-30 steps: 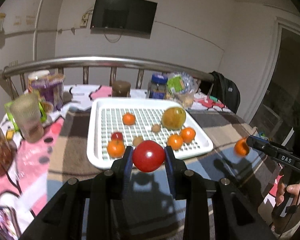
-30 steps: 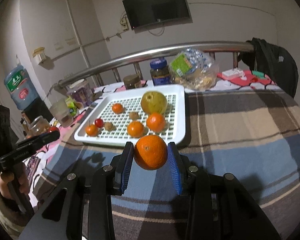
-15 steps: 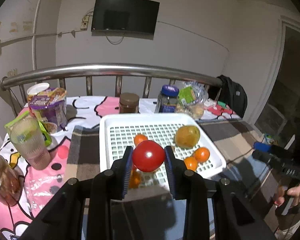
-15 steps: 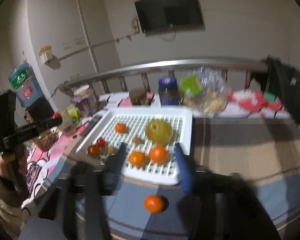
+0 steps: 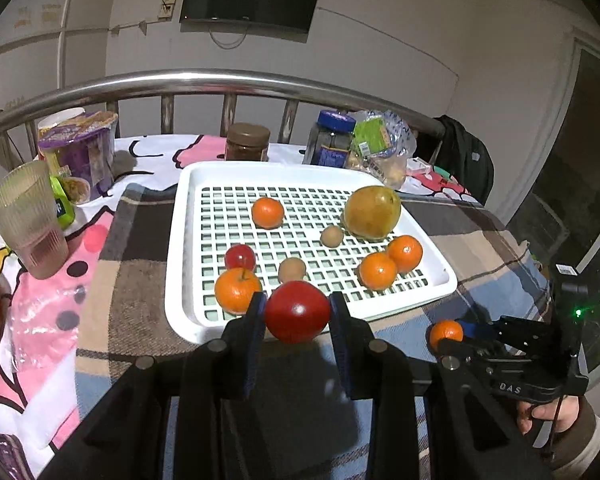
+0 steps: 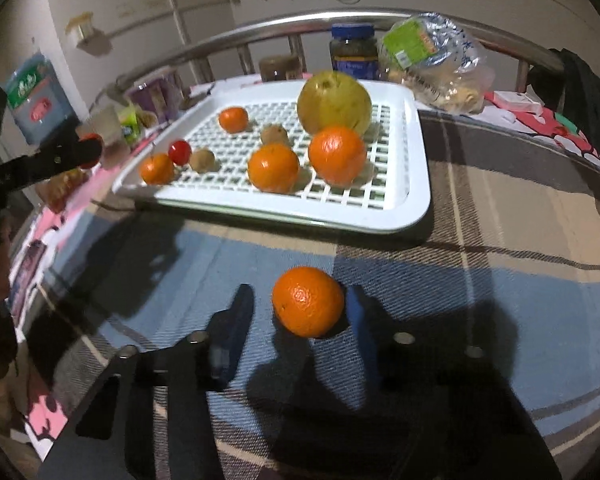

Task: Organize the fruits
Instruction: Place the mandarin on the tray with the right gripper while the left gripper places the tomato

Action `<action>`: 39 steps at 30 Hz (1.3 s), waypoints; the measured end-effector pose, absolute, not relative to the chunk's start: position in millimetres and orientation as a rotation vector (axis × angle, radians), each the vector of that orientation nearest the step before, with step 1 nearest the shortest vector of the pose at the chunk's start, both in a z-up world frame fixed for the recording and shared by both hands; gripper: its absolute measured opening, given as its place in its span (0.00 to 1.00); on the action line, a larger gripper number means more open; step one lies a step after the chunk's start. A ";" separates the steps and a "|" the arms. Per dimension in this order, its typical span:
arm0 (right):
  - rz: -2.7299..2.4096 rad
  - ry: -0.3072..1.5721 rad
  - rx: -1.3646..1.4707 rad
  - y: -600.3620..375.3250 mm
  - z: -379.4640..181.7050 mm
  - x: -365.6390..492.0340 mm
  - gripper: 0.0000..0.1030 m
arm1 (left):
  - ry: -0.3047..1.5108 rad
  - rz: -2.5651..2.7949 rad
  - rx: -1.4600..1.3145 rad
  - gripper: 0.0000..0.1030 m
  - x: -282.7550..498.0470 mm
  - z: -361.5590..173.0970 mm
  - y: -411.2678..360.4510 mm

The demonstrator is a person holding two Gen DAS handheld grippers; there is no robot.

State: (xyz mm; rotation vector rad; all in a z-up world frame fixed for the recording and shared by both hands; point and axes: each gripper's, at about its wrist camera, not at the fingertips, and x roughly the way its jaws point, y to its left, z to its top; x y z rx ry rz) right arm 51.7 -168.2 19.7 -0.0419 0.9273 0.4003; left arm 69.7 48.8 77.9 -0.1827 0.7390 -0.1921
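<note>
My left gripper (image 5: pixel 297 312) is shut on a red tomato (image 5: pixel 297 311), held just in front of the near edge of the white slotted tray (image 5: pixel 184 216). The tray holds several oranges, a large yellow-green pear (image 5: pixel 372 212), two small brown fruits and a small red fruit (image 5: pixel 240 257). My right gripper (image 6: pixel 300 310) is open around an orange (image 6: pixel 307 301) that lies on the plaid cloth in front of the tray (image 6: pixel 412 184). Its jaws stand apart on either side of the orange; it also shows in the left wrist view (image 5: pixel 446 333).
Behind the tray stand a brown-lidded jar (image 5: pixel 247 142), a blue-lidded jar (image 5: pixel 332 138) and a bag of food (image 5: pixel 384 148) along a steel rail (image 5: pixel 220 78). A ribbed glass (image 5: pixel 28 220) and snack cups (image 5: pixel 78 152) stand at the left.
My right gripper let the orange go onto the cloth, then came down so its open jaws flank it. My left gripper rose over the tray and came back to its near edge with the tomato.
</note>
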 end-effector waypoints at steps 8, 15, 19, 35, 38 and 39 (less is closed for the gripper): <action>0.419 0.868 -0.011 -171.4 48.7 47.0 0.35 | 0.728 -0.182 -0.180 0.33 74.1 87.8 53.3; 0.420 0.753 0.012 -173.2 113.7 71.6 0.35 | 0.699 -0.183 -0.170 0.32 101.7 119.8 62.5; 0.426 0.706 0.050 -176.4 146.6 100.0 0.35 | 0.696 -0.166 -0.138 0.33 126.2 135.8 65.4; 0.392 0.947 0.069 -135.4 121.2 260.4 0.35 | 0.918 -0.103 -0.172 0.33 259.5 88.4 74.1; 0.371 1.015 0.050 -123.5 95.8 284.1 0.35 | 0.970 -0.094 -0.204 0.33 276.9 67.7 75.9; 0.361 1.036 0.032 -119.8 86.0 290.1 0.35 | 0.983 -0.092 -0.216 0.33 281.0 60.9 76.8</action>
